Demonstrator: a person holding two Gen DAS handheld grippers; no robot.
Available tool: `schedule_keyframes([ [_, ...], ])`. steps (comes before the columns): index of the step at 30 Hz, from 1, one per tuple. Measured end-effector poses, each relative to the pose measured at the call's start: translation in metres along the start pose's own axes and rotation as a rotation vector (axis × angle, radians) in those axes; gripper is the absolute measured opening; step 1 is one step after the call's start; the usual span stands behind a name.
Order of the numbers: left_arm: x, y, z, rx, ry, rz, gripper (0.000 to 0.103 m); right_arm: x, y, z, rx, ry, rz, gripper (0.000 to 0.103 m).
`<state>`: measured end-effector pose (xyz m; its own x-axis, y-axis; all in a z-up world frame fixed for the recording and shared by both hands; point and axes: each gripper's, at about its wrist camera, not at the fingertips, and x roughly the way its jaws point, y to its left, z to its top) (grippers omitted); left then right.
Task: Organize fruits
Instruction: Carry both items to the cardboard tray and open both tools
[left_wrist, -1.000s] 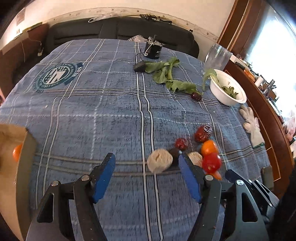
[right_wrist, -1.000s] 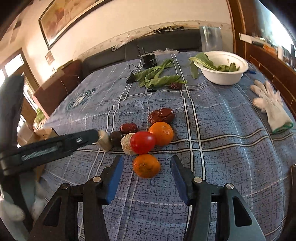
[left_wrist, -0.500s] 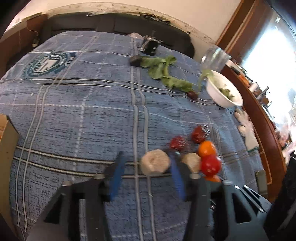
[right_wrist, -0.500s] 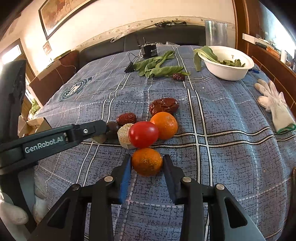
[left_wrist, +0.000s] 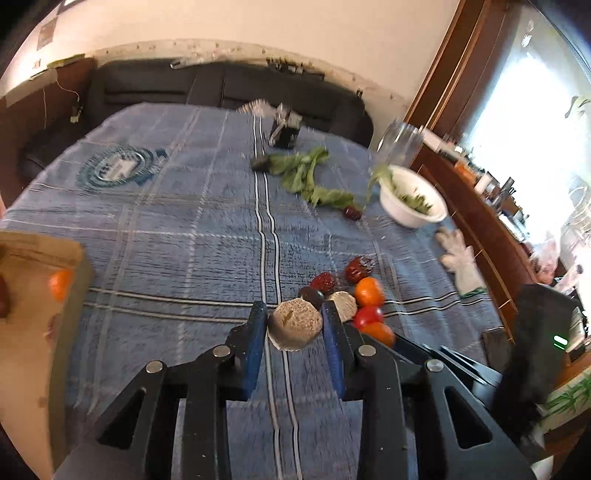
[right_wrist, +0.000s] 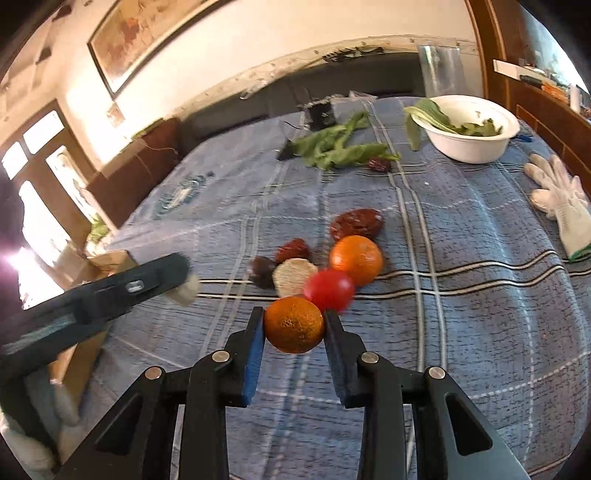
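My left gripper (left_wrist: 294, 325) is shut on a round beige fruit (left_wrist: 294, 324) and holds it just above the blue plaid cloth. My right gripper (right_wrist: 294, 325) is shut on an orange (right_wrist: 294, 324). On the cloth lie a red tomato (right_wrist: 328, 290), a second orange (right_wrist: 356, 260), a pale half fruit (right_wrist: 294, 275), a dark fruit (right_wrist: 262, 270) and red dates (right_wrist: 356, 223). The left gripper's arm (right_wrist: 92, 295) shows at the left of the right wrist view. A cardboard box (left_wrist: 33, 295) at the left holds an orange (left_wrist: 59, 283).
A white bowl (right_wrist: 476, 147) with greens stands at the far right. Loose green leaves (right_wrist: 340, 147) and a single date (right_wrist: 379, 164) lie behind the fruit. A white glove (right_wrist: 561, 203) lies at the right edge. A black device (left_wrist: 286, 129) sits at the far end.
Both grippers closed: the left on the beige fruit, the right on the near orange. Both fruits have lifted slightly off the cloth.
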<state>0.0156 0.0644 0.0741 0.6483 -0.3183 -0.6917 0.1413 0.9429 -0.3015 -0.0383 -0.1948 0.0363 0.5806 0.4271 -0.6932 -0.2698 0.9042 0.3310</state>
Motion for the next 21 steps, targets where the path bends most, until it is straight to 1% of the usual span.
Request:
schedule_keyframes([
  [3,-0.031,0.014,-0.005,-0.033,-0.036,0.004,0.029,-0.002,0.005,-0.002,-0.008,-0.012,0.013,0.034],
  [6,-0.067,0.041,-0.015,-0.089,-0.085,0.001,0.029,-0.004,0.01,-0.004,-0.01,-0.025,0.028,0.034],
  [7,-0.074,0.047,-0.018,-0.095,-0.102,0.006,0.029,-0.005,0.013,-0.005,-0.016,-0.032,0.029,0.034],
  [9,-0.099,0.064,-0.026,-0.093,-0.158,0.045,0.029,-0.01,0.021,-0.007,-0.037,-0.058,0.029,0.034],
  [11,-0.115,0.077,-0.032,-0.087,-0.195,0.084,0.029,-0.02,0.036,-0.009,-0.079,-0.107,0.012,0.034],
  [13,-0.129,0.092,-0.036,-0.08,-0.206,0.137,0.029,-0.029,0.054,-0.01,-0.126,-0.138,-0.002,0.034],
  [14,-0.132,0.099,-0.036,-0.085,-0.205,0.151,0.029,-0.033,0.065,-0.01,-0.144,-0.148,0.007,0.034],
  [16,-0.14,0.114,-0.038,-0.107,-0.209,0.175,0.029,-0.041,0.084,-0.01,-0.151,-0.149,0.058,0.034],
  [18,-0.144,0.135,-0.037,-0.146,-0.205,0.204,0.029,-0.043,0.106,-0.008,-0.167,-0.13,0.127,0.035],
  [21,-0.144,0.165,-0.038,-0.202,-0.176,0.229,0.029,-0.033,0.143,-0.006,-0.205,-0.085,0.191,0.035],
])
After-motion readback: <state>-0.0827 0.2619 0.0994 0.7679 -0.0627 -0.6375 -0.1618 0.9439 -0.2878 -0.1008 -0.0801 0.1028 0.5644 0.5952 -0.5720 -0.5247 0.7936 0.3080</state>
